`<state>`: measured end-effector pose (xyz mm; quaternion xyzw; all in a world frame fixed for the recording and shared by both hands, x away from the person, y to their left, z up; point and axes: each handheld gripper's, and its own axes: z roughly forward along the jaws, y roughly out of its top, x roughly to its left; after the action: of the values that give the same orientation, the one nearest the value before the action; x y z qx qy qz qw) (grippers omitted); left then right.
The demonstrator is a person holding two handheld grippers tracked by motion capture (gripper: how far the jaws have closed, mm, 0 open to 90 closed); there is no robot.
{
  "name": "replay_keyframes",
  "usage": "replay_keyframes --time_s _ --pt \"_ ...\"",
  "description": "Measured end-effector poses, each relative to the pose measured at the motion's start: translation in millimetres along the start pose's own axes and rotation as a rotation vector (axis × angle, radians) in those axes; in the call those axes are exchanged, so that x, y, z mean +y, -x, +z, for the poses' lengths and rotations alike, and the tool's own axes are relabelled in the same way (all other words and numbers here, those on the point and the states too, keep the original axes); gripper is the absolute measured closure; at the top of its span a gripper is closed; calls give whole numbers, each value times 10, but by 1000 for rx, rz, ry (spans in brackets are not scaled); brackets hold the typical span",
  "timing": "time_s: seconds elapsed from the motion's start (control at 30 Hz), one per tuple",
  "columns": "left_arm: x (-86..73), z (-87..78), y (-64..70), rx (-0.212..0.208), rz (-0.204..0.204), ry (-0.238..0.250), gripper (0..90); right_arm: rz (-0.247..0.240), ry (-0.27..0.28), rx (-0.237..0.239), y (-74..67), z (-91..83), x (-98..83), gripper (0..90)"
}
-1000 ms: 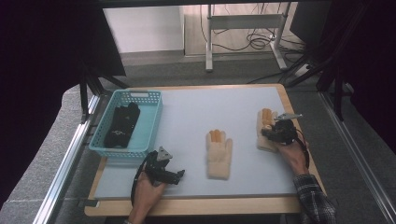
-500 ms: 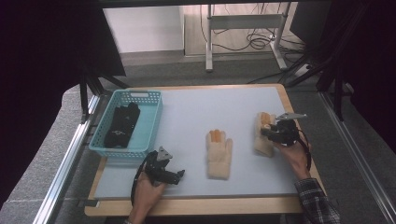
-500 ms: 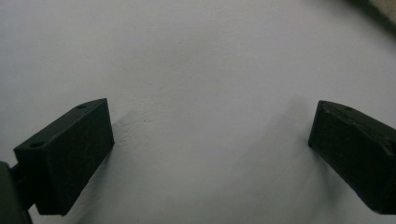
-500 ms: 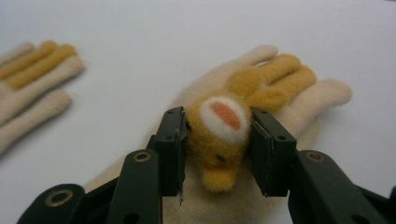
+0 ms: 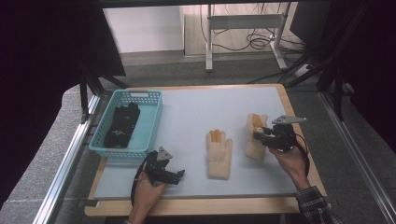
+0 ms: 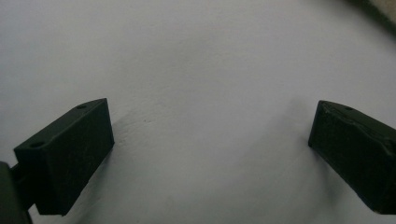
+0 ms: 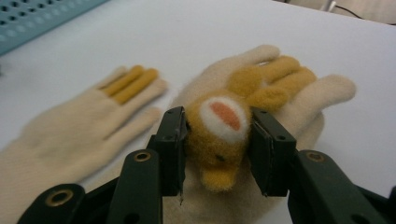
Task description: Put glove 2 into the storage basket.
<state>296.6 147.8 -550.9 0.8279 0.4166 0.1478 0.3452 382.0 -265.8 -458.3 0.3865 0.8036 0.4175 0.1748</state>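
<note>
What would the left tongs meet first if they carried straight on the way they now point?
Probably the pale table top: the left tongs stand open over its bare surface with nothing between them. Judging by the high view, the nearer cream glove lies off to one side, though depth is uncertain.

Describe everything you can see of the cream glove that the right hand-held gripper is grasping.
The cream fuzzy knitted glove with yellow-brown animal decoration lies flat on the pale table, fingers spread and pointing away from the person. It looks soft, like felted wool. On its back sits a raised yellow-brown figure with a white patch and an orange centre. The right hand-held gripper presses its two black jaws on both sides of this figure. A second similar cream glove lies beside it, apart.
</note>
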Motion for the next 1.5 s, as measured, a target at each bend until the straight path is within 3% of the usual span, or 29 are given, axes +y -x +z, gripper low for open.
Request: replay_keyframes --time_s 0.17,0.23,0.27,0.4,0.43,0.57,0.67,0.83,0.93,1.07,1.2,1.4,1.43,1.47,1.5 --pt "0 1 0 0 -1 3 1 -23 9 71 -332 -55 56 581" --pt "0 1 0 1 0 2 1 -28 12 84 -394 -55 68 581" --pt "0 1 0 1 0 2 0 -33 13 112 -522 -48 89 581" --pt "0 1 0 1 0 2 1 -64 2 150 -766 25 120 580" --pt "0 1 0 1 0 2 1 -64 2 150 -766 25 120 580" --pt "-1 2 2 0 -2 3 0 -92 -18 170 -1006 220 132 580" --pt "0 1 0 1 0 3 1 -104 -39 146 -1094 376 104 580" --pt "-1 0 0 1 1 1 1 -93 -60 122 -1113 597 28 574" --pt "-1 0 1 1 1 1 1 -77 -82 116 -1106 770 -96 518" --pt "-1 -1 0 0 0 0 1 -55 -63 141 -1075 719 -88 429" --pt "-1 0 1 1 0 0 1 -58 -44 145 -1026 612 -46 409" --pt "-1 0 1 1 0 1 1 -61 -30 124 -820 401 -61 539" --pt "-1 0 1 1 0 1 1 -62 -40 112 -748 350 -104 635" --pt "-1 0 1 1 0 1 1 -62 -40 112 -748 350 -104 635" --pt "-1 0 1 1 0 1 1 -58 -50 112 -699 314 -161 711"
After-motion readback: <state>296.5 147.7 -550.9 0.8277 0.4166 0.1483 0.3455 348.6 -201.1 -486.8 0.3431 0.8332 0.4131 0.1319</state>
